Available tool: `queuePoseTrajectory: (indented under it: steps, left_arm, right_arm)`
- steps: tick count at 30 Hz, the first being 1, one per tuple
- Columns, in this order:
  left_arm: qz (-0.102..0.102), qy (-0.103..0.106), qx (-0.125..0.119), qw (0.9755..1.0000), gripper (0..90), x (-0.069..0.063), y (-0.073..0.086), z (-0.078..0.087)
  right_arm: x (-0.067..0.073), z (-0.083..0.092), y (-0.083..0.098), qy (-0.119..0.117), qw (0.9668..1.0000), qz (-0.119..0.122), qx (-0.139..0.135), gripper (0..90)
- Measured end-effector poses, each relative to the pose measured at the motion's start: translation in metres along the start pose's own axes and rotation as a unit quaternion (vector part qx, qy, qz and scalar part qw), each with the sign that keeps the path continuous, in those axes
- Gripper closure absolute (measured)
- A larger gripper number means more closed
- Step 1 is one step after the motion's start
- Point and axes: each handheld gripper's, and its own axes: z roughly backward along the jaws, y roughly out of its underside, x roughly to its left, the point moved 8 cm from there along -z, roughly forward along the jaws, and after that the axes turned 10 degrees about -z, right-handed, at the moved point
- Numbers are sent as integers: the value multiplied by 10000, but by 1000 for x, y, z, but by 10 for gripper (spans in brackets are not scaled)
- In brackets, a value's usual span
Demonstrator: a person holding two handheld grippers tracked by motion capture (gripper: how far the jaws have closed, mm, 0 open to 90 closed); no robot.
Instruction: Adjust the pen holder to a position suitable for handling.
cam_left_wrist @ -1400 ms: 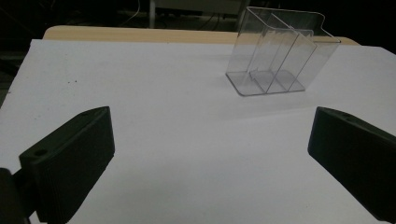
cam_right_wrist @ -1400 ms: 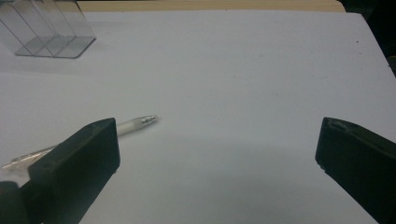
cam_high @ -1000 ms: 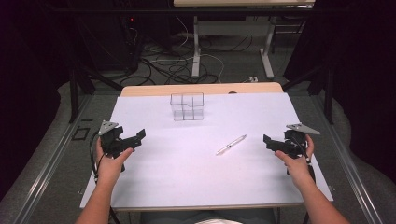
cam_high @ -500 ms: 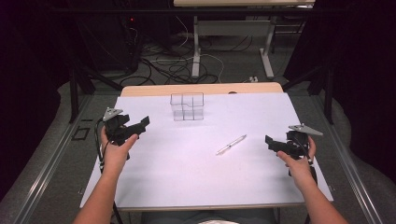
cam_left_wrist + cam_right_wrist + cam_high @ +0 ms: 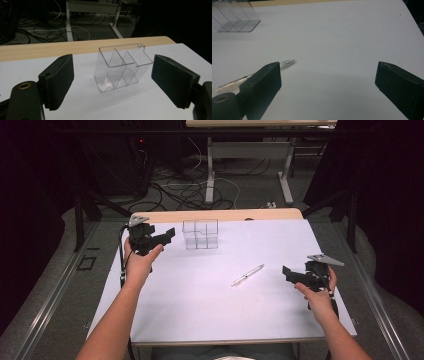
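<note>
A clear plastic organizer (image 5: 200,234) with several compartments stands at the far middle of the white table top (image 5: 200,310). My left gripper (image 5: 168,235) hovers just left of it, held above the table and pointing at it. In the left gripper view the organizer (image 5: 120,67) stands ahead, framed by the jaws and not touched. The left gripper (image 5: 112,76) is open; its jaws have just been closing a little with nothing gripped. A silver pen (image 5: 247,275) lies right of centre. My right gripper (image 5: 289,273) is open, right of the pen (image 5: 284,64).
A wooden strip (image 5: 225,215) shows along the table's far edge. Beyond it lie floor cables (image 5: 190,190) and the legs of another table (image 5: 210,170). Dark surroundings flank both sides.
The left hand has risen and moved forward and right, from the table's left edge to just beside the organizer. The right hand, the pen and the organizer have stayed put.
</note>
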Motion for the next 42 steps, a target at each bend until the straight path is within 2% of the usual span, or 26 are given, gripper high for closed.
queuePoseTrajectory:
  steps: [6, 12, 14, 15, 20, 22, 27, 29, 32, 36, 42]
  left_arm:
    - [-107, 17, 84, 9999, 212, -6, -16, -16]
    - [-54, -19, 128, 9999, 267, -7, -31, -26]
    - [-23, -28, 144, 9999, 352, -6, -34, -29]
    - [22, -28, 128, 9999, 360, -7, -36, -32]
    - [-65, -150, 244, 9996, 381, -6, -41, -44]
    - [-150, -194, 344, 9991, 387, -5, -42, -48]
    - [-139, -275, 479, 9984, 409, -4, -39, -63]
    - [-197, -350, 593, 9974, 418, -1, -37, -67]
    - [-161, -397, 809, 9958, 424, 2, -31, -76]
    - [2, -388, 981, 9944, 438, 4, -25, -84]
    - [286, -471, 1286, 9902, 487, 7, -19, -92]
  right_arm:
    - [0, 1, 0, 5, 10000, -54, 0, 64]
    - [0, 1, 0, -5, 10000, -71, 6, 67]
    - [1, 1, 1, -14, 10000, -79, 15, 67]
    - [1, 1, 1, -11, 10000, -90, 14, 67]
    - [1, 1, 1, -26, 9999, -93, 29, 67]
    - [1, 1, 1, -29, 9999, -99, 32, 68]
    - [1, 0, 2, -51, 9999, -76, 51, 69]
    - [2, 0, 3, -65, 9999, -86, 57, 69]
    - [2, 0, 3, -75, 9999, -86, 58, 69]
    - [2, -2, 4, -66, 9999, -124, 94, 73]
    - [2, -3, 5, -75, 9998, -134, 111, 73]
